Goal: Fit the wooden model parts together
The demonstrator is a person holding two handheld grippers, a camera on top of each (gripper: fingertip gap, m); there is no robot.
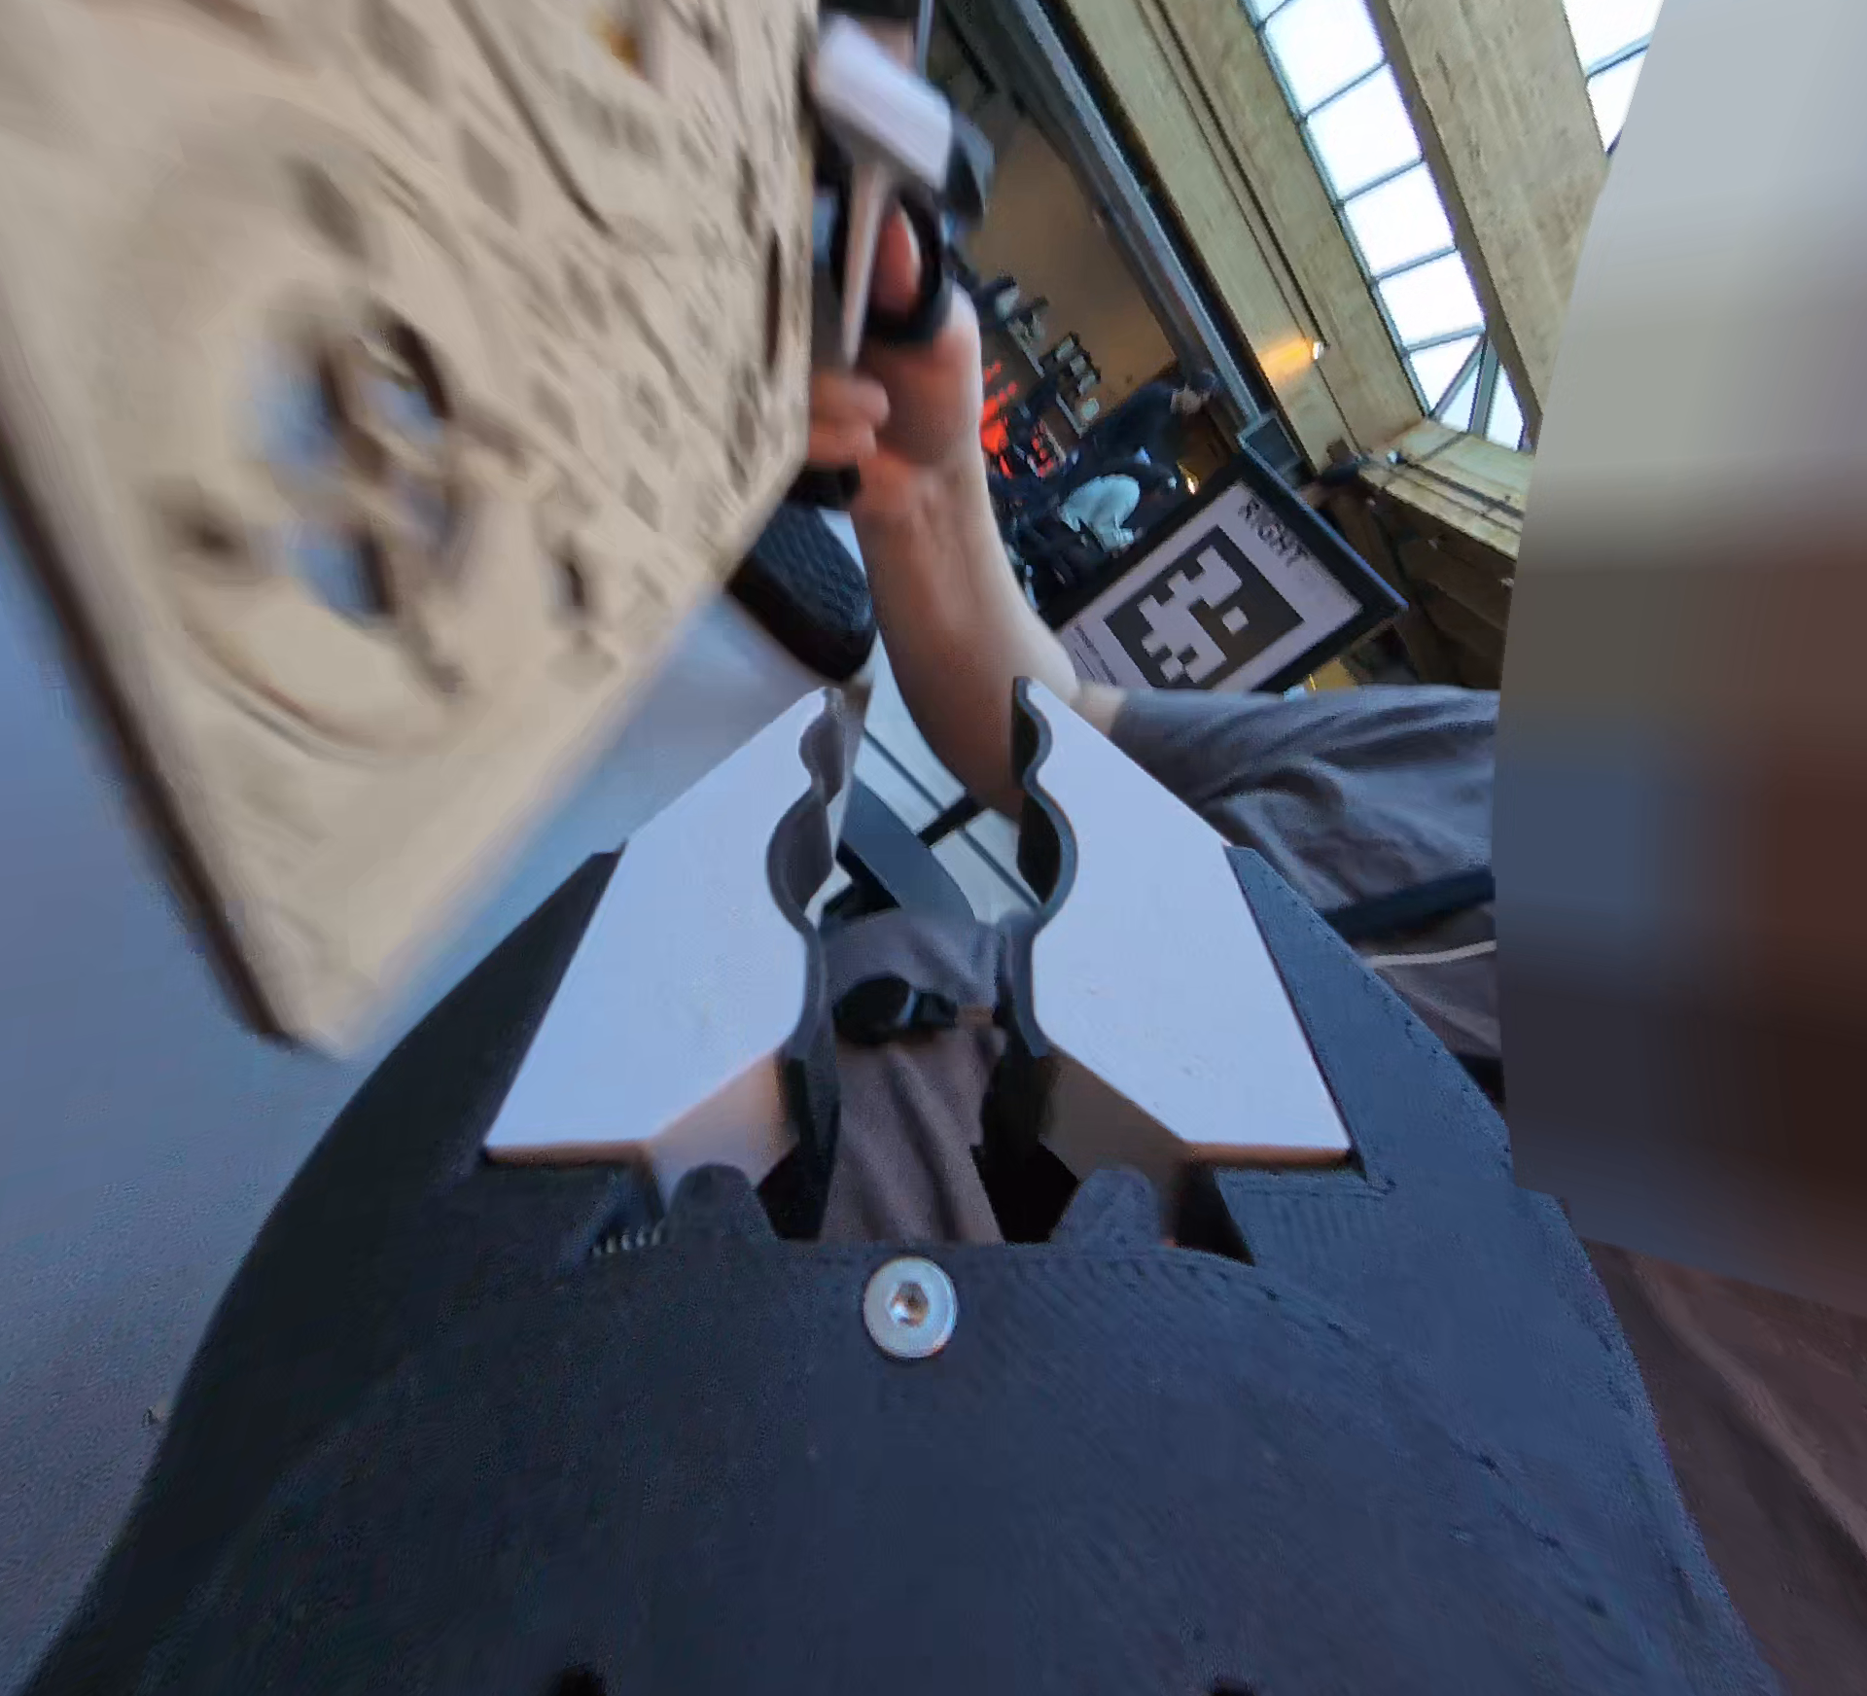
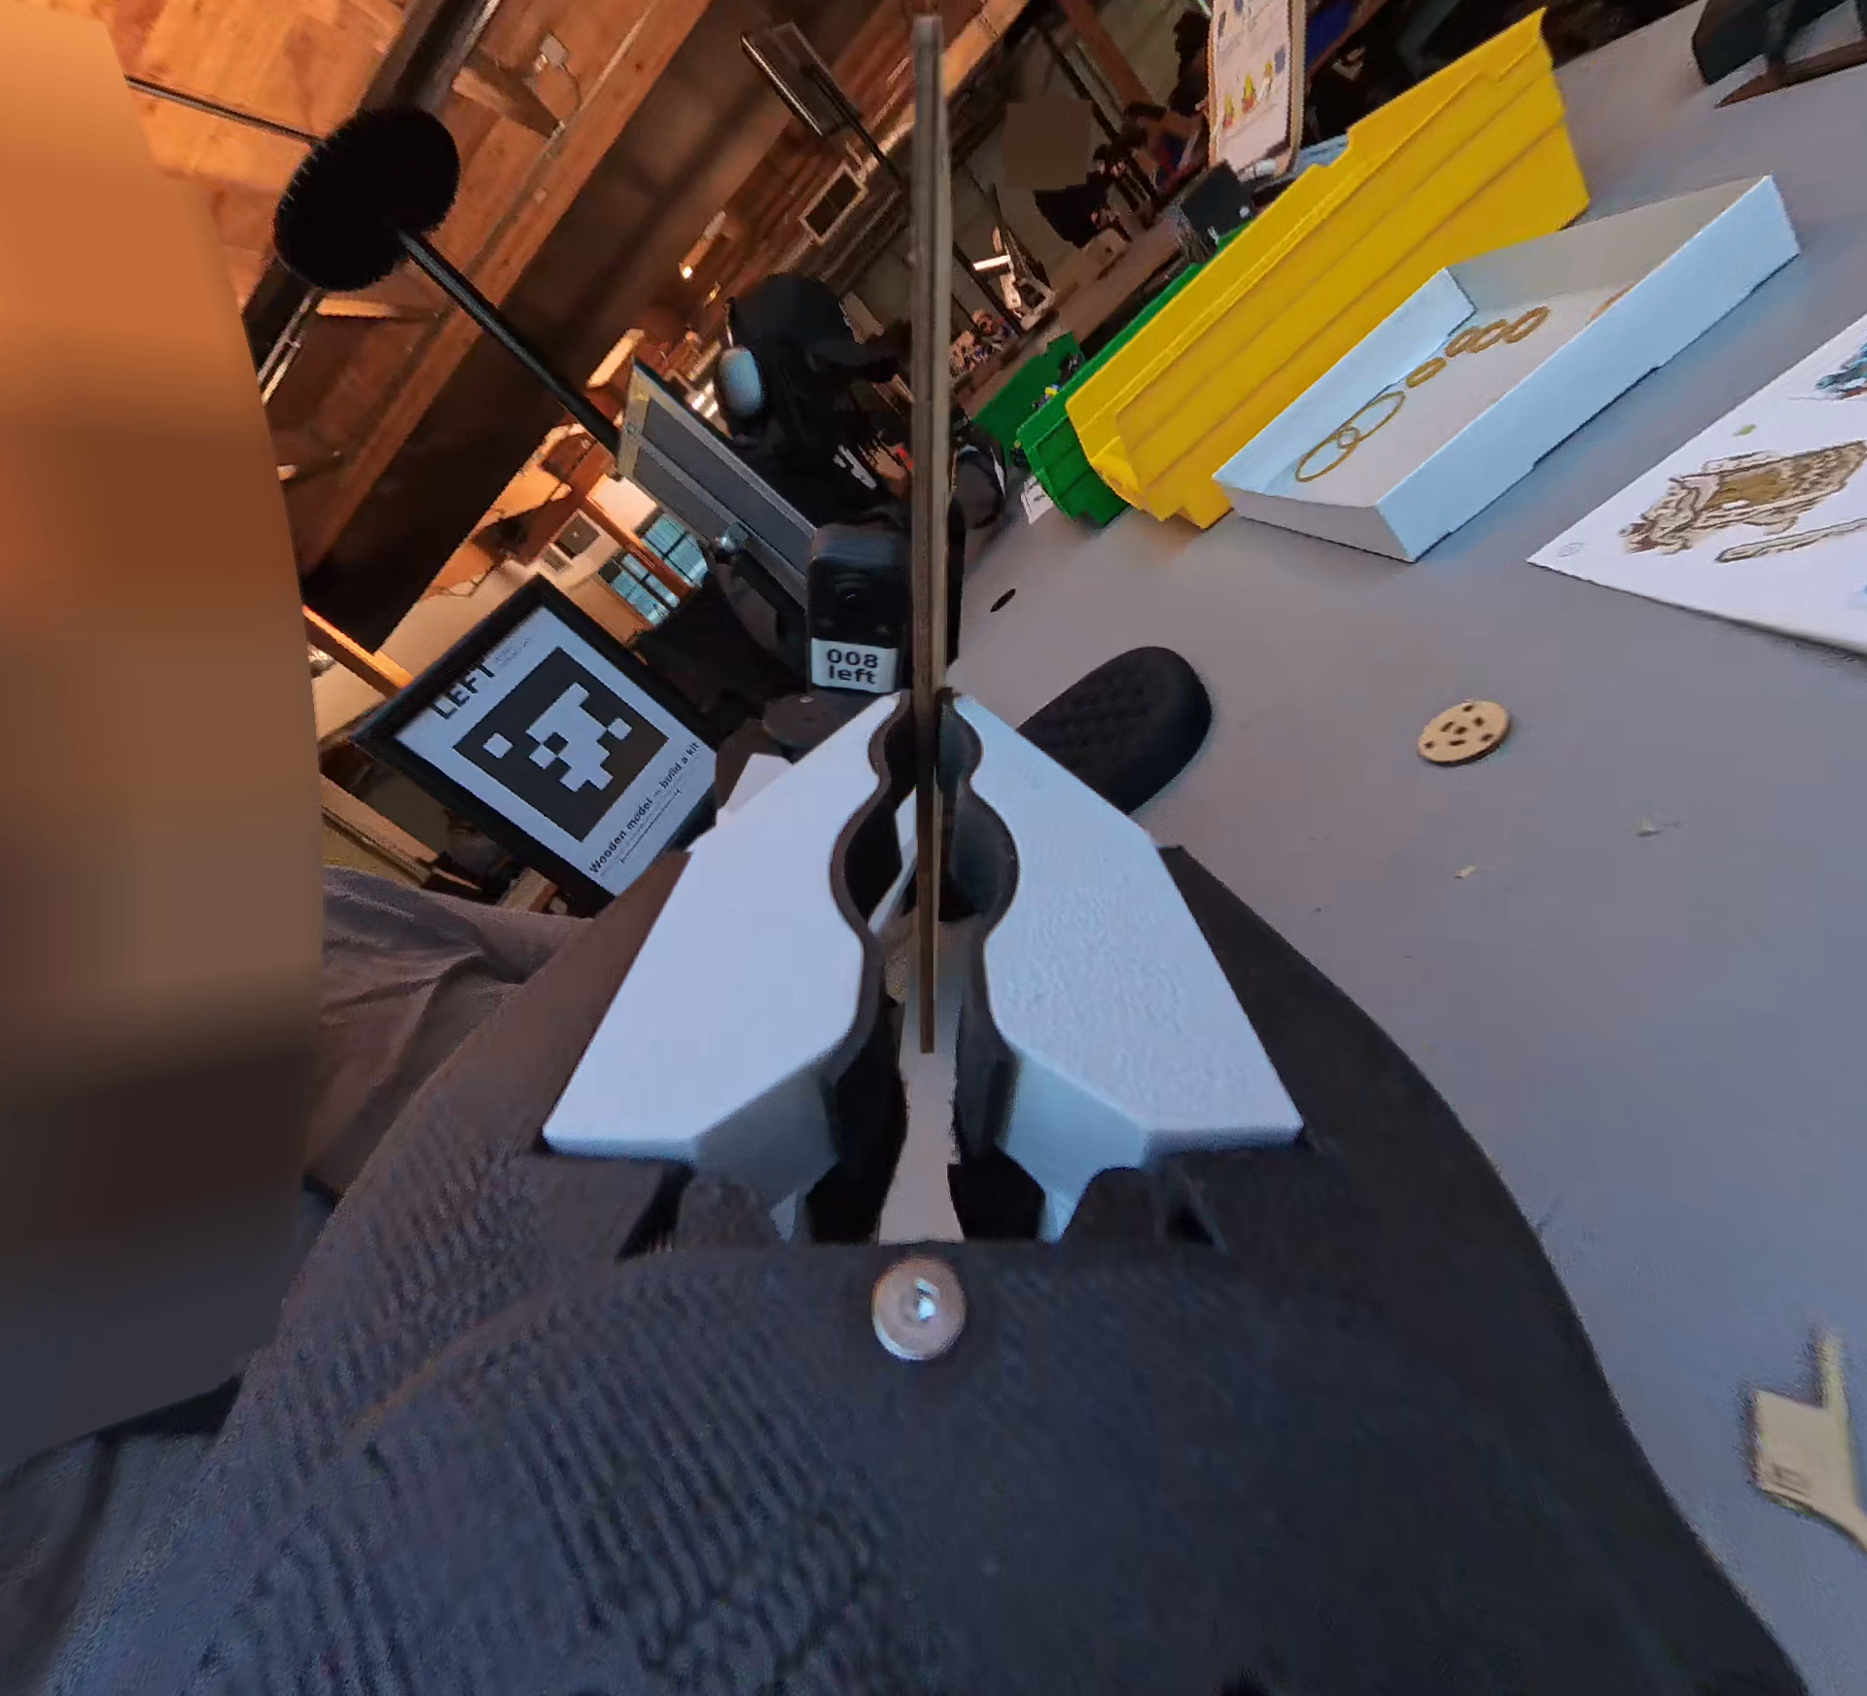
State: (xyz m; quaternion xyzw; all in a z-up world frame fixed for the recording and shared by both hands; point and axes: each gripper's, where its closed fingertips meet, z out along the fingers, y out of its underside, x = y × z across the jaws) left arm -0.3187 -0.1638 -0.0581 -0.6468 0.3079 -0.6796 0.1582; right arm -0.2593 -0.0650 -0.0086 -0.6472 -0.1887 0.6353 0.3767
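Observation:
A flat wooden sheet of laser-cut model parts (image 1: 404,354) fills the upper left of the left wrist view, blurred and tilted. My right gripper (image 2: 929,718) is shut on this sheet (image 2: 929,395), which stands edge-on between its fingers and sticks up and forward. In the left wrist view the right gripper (image 1: 889,162) clamps the sheet's right edge, with a hand below it. My left gripper (image 1: 929,708) is open and empty, just below and right of the sheet, not touching it.
On the grey table (image 2: 1414,991) lie a small wooden disc (image 2: 1463,731), a black oval pad (image 2: 1121,728), a white box lid (image 2: 1515,395) with wooden rings, yellow bins (image 2: 1344,304), green bins (image 2: 1051,435), a printed sheet (image 2: 1738,516) and a loose wooden piece (image 2: 1808,1466). The tips of one gripper are about 12 cm away from the tips of the other. From either gripper's tips it is about 20 cm to the loose wooden piece (image 2: 1808,1466).

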